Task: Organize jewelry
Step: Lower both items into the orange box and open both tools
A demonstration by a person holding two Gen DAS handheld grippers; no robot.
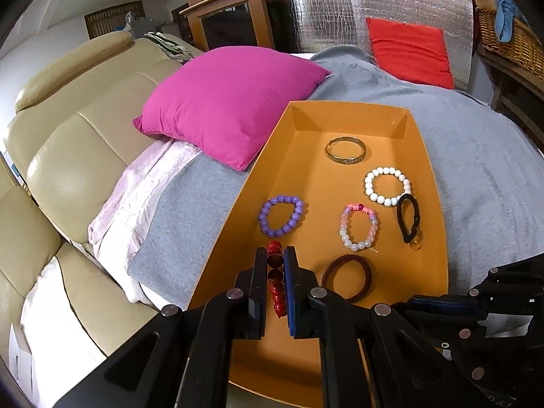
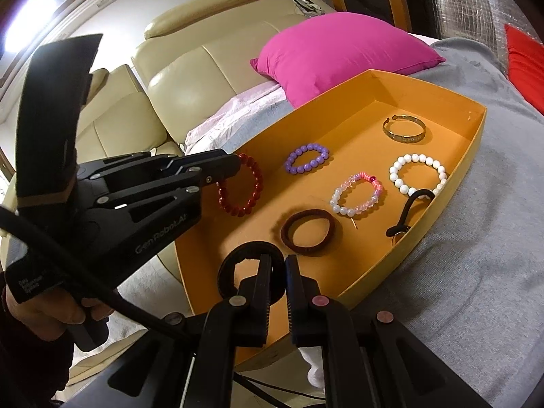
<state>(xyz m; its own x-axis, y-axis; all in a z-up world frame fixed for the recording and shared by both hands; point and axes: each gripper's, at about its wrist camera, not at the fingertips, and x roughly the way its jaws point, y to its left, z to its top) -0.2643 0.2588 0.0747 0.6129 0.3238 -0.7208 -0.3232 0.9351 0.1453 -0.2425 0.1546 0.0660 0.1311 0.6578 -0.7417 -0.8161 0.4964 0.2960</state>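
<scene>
An orange tray (image 1: 350,107) (image 2: 476,136) lies on a grey blanket. On its floor are a gold bangle (image 1: 346,149) (image 2: 404,131), a white bead bracelet (image 1: 387,185) (image 2: 418,176), a purple bead bracelet (image 1: 281,216) (image 2: 307,158), a pink and clear bead bracelet (image 1: 358,226) (image 2: 357,195), a black hair tie with a charm (image 1: 409,221) (image 2: 411,214) and a brown hair tie (image 1: 346,278) (image 2: 307,231). My left gripper (image 1: 275,255) (image 2: 234,166) is shut on a red bead bracelet (image 1: 276,285) (image 2: 241,185), hanging over the tray's near left part. My right gripper (image 2: 278,261) (image 1: 418,302) is shut on a dark hair tie (image 2: 234,265) at the tray's near edge.
A magenta pillow (image 1: 231,102) (image 2: 340,51) lies just behind the tray's left side. A cream leather sofa (image 1: 68,156) runs along the left. A red cushion (image 1: 411,51) and a wicker basket (image 1: 506,37) are at the back right. A person's hand (image 2: 44,312) holds the left gripper.
</scene>
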